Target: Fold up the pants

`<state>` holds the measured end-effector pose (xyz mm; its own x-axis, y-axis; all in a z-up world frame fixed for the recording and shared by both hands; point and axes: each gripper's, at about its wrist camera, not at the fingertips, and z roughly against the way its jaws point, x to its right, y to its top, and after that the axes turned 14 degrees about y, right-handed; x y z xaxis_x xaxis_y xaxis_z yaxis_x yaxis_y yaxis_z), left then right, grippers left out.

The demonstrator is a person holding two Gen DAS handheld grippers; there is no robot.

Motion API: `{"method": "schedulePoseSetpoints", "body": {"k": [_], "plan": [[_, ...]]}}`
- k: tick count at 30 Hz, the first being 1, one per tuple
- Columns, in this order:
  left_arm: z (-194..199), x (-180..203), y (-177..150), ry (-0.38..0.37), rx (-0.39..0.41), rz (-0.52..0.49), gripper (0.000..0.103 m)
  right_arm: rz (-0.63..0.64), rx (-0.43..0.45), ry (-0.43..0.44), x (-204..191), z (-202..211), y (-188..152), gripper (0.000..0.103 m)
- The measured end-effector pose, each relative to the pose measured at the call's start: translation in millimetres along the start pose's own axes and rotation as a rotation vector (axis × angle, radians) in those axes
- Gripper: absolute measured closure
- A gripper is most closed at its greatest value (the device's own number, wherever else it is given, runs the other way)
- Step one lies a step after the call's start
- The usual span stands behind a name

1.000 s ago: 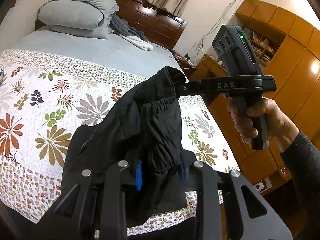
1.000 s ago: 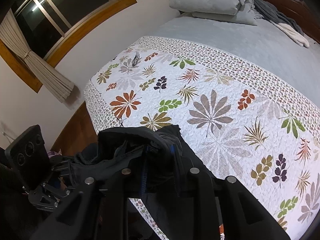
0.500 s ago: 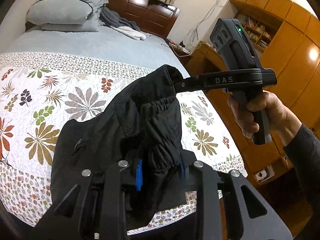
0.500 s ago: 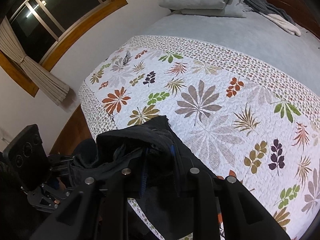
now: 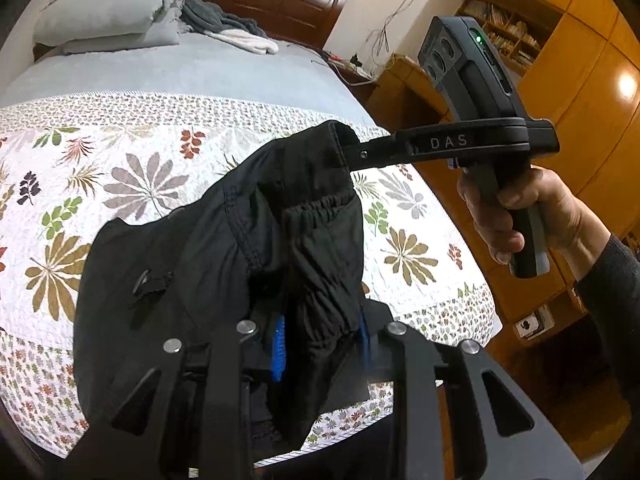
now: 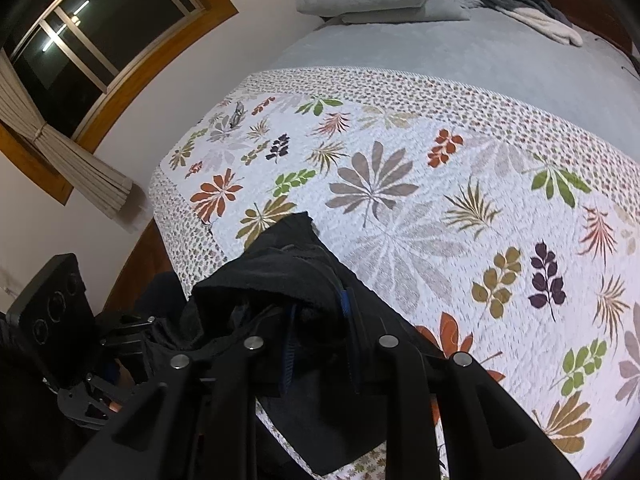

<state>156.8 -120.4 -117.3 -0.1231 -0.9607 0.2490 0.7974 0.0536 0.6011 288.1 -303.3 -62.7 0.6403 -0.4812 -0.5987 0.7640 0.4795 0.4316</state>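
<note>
Black pants (image 5: 224,264) hang bunched above the near edge of the bed, held up at the elastic waistband by both grippers. My left gripper (image 5: 320,340) is shut on one part of the waistband, its blue pads pressing the fabric. My right gripper (image 5: 352,148) is shut on another part of the waistband, higher up and to the right in the left wrist view. In the right wrist view the pants (image 6: 280,280) fill the space between the right gripper's (image 6: 318,320) fingers, and the left gripper (image 6: 120,344) shows at lower left.
A leaf-patterned quilt (image 6: 420,200) covers the near half of the bed, with grey sheet, pillows (image 5: 104,12) and a heap of clothes (image 5: 232,28) at the headboard. Wooden cabinets (image 5: 580,92) stand to the right, a window with curtain (image 6: 80,60) to the left.
Both grippers keep their hold on the waistband and have moved in over the bed, with the pants now hanging further over the quilt. The right wrist view has come closer to the quilt.
</note>
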Motion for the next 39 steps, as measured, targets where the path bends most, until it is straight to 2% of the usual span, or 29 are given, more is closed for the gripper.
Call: {"method": "schedulePoseSetpoints", "body": {"k": [15, 39], "plan": [[-38.2, 18.4, -13.2, 0.002, -0.074, -0.035, 0.078, -0.063, 0.016, 0.011, 40.3, 0.9, -29.5, 0.083], [-96.6, 44.4, -46.4, 0.067, -0.149, -0.114, 0.078, -0.159, 0.038, 0.046, 97.7, -10.9, -69.5, 0.084]]}}
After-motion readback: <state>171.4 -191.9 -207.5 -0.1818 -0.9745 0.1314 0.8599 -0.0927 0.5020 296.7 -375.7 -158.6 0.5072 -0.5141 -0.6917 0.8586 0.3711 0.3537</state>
